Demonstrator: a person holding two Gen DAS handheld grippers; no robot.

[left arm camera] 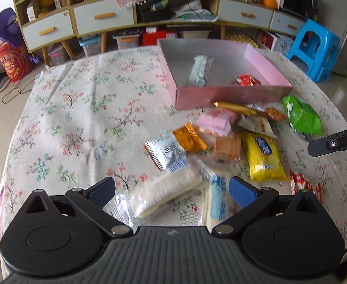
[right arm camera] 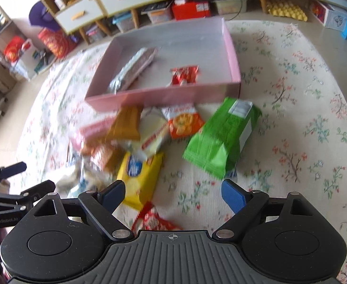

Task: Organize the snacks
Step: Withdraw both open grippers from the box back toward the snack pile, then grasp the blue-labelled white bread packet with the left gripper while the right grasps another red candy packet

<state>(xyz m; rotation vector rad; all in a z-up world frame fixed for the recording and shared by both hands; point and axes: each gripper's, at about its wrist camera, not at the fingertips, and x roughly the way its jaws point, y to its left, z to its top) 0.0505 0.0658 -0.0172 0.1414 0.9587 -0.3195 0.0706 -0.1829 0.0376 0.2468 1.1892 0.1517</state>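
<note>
Though one view lacks it, stool (left arm camera: 314, 47).

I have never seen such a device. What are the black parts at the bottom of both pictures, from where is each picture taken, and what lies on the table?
The black parts are two hand-held grippers, each with two blue-padded fingers and a camera looking forward along them. One picture comes from the left gripper, the other from the right gripper. Both are open and hold nothing. On the flowered tablecloth stands a pink box containing a long pale packet and a red packet. In front of the box lies a loose pile of snacks, among them a green bag and a yellow packet.
</note>
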